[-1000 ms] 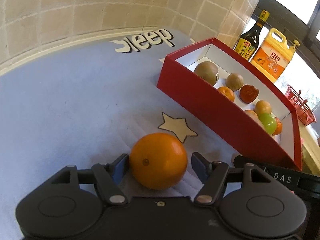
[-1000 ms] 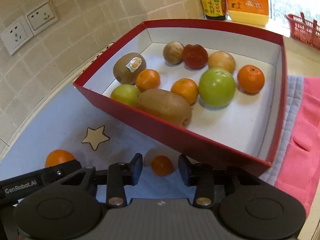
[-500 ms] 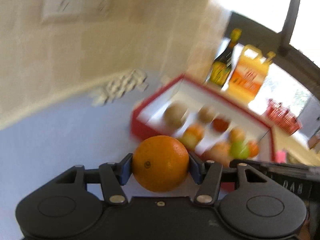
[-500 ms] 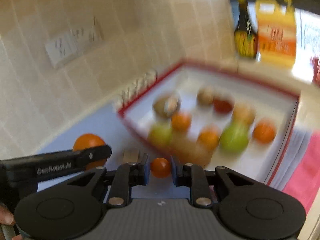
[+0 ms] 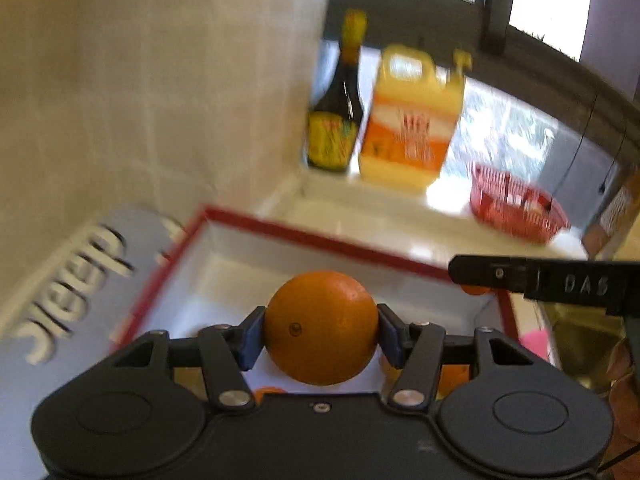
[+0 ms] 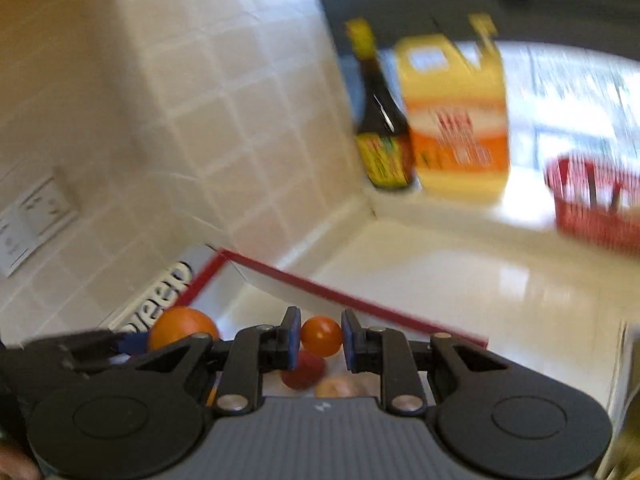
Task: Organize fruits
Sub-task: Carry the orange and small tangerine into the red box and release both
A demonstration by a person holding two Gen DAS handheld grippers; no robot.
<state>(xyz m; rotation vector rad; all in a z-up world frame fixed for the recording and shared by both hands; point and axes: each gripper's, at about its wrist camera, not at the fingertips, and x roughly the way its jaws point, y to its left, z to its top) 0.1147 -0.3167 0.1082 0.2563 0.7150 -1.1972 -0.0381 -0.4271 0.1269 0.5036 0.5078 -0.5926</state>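
Our left gripper (image 5: pixel 321 330) clenches a large round orange (image 5: pixel 321 327) between its blue pads, having just closed on it, and holds it above the red cardboard box with a white inside (image 5: pixel 280 236). Our right gripper (image 6: pixel 321 336) pinches a small orange tangerine (image 6: pixel 321 336) over the same box. Beyond stand a dark glass sauce bottle (image 5: pixel 336 120), a yellow plastic jug (image 5: pixel 412 120) and a red mesh basket (image 5: pixel 516 208) on the pale counter.

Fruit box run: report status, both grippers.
Left gripper shut on big orange. Right gripper shut on small orange. Both above red box; nothing blocking.
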